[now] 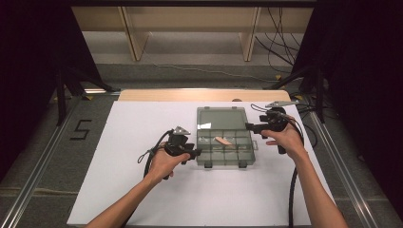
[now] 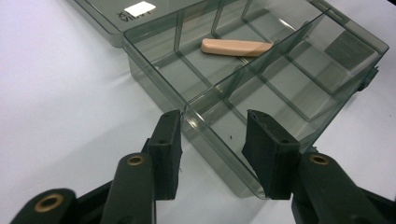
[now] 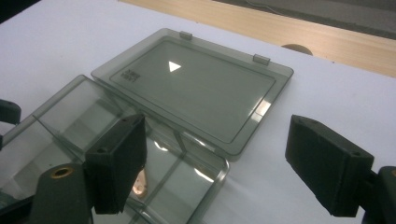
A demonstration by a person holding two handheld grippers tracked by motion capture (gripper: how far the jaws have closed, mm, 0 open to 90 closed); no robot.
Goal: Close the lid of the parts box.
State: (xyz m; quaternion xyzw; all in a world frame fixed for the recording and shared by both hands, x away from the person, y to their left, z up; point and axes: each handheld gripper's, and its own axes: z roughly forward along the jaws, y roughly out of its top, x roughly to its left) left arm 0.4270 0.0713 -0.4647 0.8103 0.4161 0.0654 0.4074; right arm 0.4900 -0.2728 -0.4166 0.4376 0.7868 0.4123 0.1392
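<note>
A clear compartment box [image 1: 225,145] lies open on the white table [image 1: 142,190], a tan stick [image 2: 236,47] inside. The left gripper [image 2: 212,140] straddles its corner, jaws apart; the right gripper [image 3: 233,163] gapes wide. The floor mark [image 1: 81,129] reads "5".

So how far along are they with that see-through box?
Done: the smoky clear plastic compartment box lies open, its lid flat behind it, and a tan oblong piece sits in one compartment. In hand: the left tongs straddle the box's near corner wall, pads not clearly pressing; the right tongs hover wide open over the far corner. Left: probably closing the lid, though that is a guess.
</note>
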